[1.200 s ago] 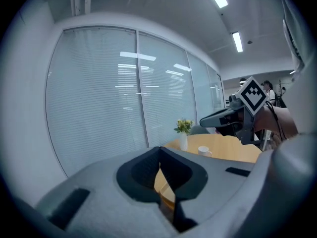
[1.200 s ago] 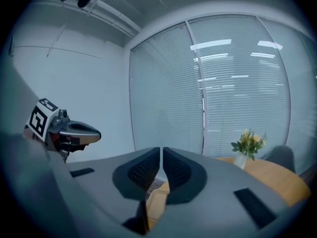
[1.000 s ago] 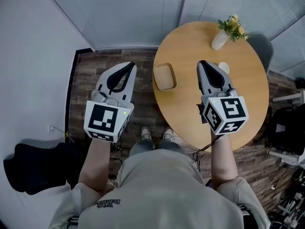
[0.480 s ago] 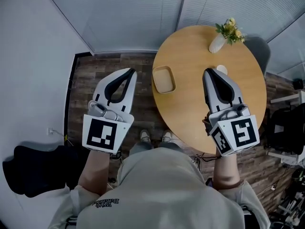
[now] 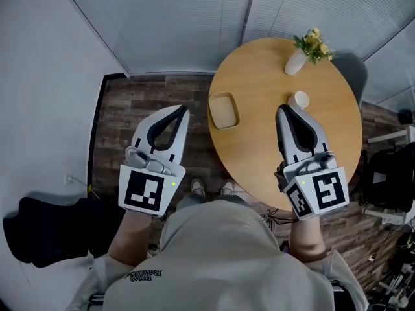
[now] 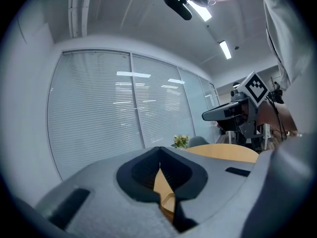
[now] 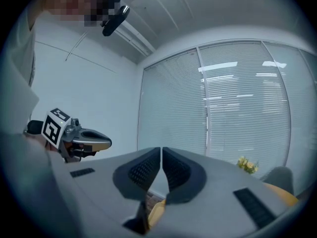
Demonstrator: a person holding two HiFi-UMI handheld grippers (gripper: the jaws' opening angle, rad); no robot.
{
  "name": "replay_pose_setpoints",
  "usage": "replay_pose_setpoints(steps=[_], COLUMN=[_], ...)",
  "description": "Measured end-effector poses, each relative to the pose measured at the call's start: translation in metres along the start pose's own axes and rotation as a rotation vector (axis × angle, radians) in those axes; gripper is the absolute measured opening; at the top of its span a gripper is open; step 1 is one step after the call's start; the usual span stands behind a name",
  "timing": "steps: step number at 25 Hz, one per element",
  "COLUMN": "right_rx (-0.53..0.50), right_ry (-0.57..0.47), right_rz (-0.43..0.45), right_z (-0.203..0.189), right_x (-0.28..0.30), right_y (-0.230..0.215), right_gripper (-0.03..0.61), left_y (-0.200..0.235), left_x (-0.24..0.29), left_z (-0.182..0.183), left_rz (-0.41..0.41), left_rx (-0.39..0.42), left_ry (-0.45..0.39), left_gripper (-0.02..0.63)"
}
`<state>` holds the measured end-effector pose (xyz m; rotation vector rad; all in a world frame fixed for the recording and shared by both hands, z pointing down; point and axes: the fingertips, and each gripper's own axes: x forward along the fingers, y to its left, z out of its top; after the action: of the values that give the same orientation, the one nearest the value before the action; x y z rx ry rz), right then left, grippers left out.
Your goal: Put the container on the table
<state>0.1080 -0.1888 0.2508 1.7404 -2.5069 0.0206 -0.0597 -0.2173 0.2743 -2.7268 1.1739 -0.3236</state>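
Observation:
The container (image 5: 224,110) is a shallow tan rectangular tray that rests on the round wooden table (image 5: 259,148), close to its left edge. My left gripper (image 5: 182,109) hangs over the floor just left of the table, shut and empty, about level with the container. My right gripper (image 5: 283,108) is over the table to the container's right, also shut with nothing in it. In the left gripper view the jaws (image 6: 159,158) meet, with tan wood showing behind them. In the right gripper view only a thin slit shows between the jaws (image 7: 161,155).
A white vase with yellow flowers (image 5: 299,56) stands at the table's far side. A small white round cup (image 5: 300,100) sits just beyond my right gripper's tip. Dark wood floor (image 5: 130,102) lies left of the table, blinds behind it, and black gear (image 5: 45,229) at lower left.
My right gripper has drawn back toward me and slightly right, uncovering the white cup. The left gripper has shifted a little. The container has stayed in place.

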Motion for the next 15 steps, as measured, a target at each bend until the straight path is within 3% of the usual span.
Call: replay_pose_setpoints(steps=[10,15], right_rx=[-0.018,-0.007], right_ry=[0.032,0.035], right_rz=[0.069,0.047], right_z=[-0.012,-0.014], right_x=[-0.005,-0.006], right_y=[0.016,0.008], right_gripper=[0.034,0.034], left_y=[-0.010,-0.013], left_x=[-0.011,-0.014], left_z=[-0.008,-0.009], left_rz=[0.000,0.000], left_rx=[-0.012,0.001], left_ry=[0.032,0.029], left_gripper=[0.021,0.021])
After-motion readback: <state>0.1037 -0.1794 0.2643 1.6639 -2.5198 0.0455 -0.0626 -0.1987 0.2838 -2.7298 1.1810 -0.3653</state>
